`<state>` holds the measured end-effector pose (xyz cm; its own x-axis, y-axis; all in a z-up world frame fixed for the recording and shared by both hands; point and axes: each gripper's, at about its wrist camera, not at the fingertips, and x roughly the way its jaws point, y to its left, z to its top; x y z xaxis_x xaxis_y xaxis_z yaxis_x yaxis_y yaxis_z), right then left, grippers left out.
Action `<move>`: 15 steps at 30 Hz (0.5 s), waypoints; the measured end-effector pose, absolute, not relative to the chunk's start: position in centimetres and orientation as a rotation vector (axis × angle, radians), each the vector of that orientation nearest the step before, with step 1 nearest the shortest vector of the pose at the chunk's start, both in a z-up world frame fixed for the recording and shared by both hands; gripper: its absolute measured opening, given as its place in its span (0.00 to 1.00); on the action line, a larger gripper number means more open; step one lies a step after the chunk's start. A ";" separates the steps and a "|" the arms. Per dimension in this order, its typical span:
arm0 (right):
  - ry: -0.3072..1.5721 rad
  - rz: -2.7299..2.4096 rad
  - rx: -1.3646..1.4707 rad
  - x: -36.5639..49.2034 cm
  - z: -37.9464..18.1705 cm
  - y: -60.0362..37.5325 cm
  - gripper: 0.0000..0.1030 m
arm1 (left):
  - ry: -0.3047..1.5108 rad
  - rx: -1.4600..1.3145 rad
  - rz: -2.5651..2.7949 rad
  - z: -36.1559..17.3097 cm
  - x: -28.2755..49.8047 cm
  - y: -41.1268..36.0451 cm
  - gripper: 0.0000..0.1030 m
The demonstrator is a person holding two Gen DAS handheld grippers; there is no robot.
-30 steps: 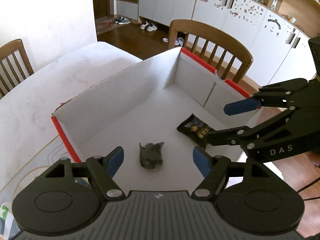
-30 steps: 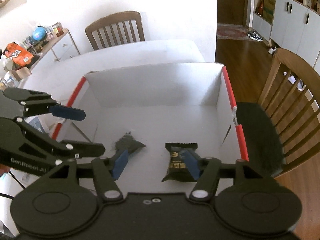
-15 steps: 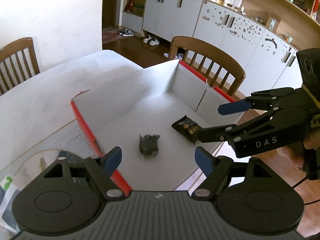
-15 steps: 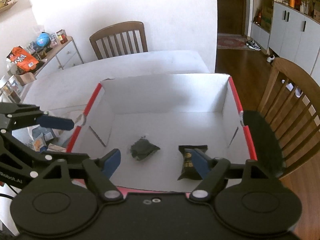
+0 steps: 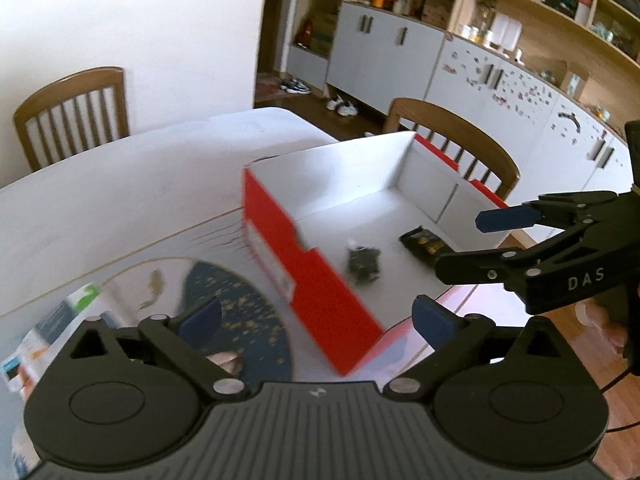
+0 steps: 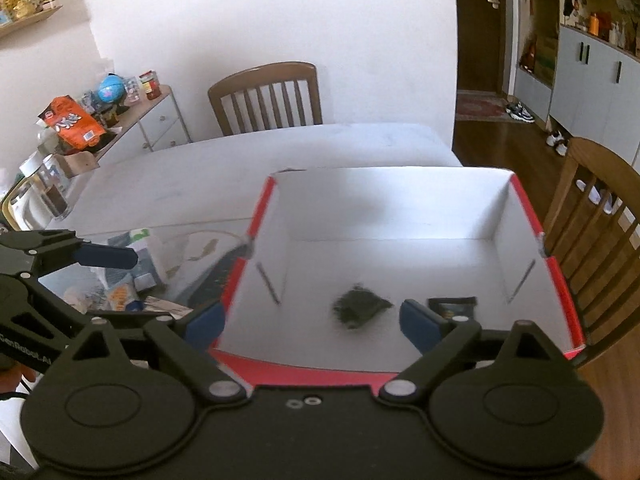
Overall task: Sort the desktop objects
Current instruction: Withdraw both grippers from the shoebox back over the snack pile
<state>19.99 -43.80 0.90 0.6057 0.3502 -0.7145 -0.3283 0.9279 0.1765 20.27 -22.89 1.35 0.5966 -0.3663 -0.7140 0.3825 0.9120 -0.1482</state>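
Observation:
A red box (image 5: 304,276) (image 6: 560,280) with a white inside stands on the white table. On its floor lie a crumpled dark green packet (image 5: 363,266) (image 6: 360,306) and a black snack bar (image 5: 424,240) (image 6: 456,306). My left gripper (image 5: 316,318) hovers outside the box's near left corner, over a blue patterned mat; its jaws are opening and hold nothing. My right gripper (image 6: 312,322) hangs just short of the box's near wall, jaws also opening, nothing between them. The right gripper (image 5: 480,242) also shows at the right of the left wrist view. The left gripper (image 6: 104,280) shows at the left of the right wrist view.
Several loose packets (image 6: 124,284) lie on the mat (image 5: 240,312) left of the box. Wooden chairs (image 6: 266,98) (image 5: 452,132) stand at the far side and right of the table. A sideboard (image 6: 136,120) with clutter is at the back left.
Both grippers have pulled back out of the box and their jaws have spread wider. The green packet and the snack bar stay on the box floor.

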 end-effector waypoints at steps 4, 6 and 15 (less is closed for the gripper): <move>0.815 0.409 0.014 18.9 1.3 -41.7 0.93 | 0.809 0.000 -0.408 1.4 18.7 -20.0 0.99; 0.809 0.414 0.005 18.5 1.4 -40.6 0.93 | 0.803 -0.006 -0.391 1.5 17.9 -18.6 0.99; 0.794 0.442 -0.023 16.3 1.2 -36.2 0.93 | 0.779 -0.009 -0.315 1.7 14.8 -13.1 0.99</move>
<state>16.31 -36.16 1.20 0.6150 0.3754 -0.6934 -0.3921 0.9086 0.1440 14.83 -13.11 1.69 0.6673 -0.2821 -0.6893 0.2756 0.9533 -0.1233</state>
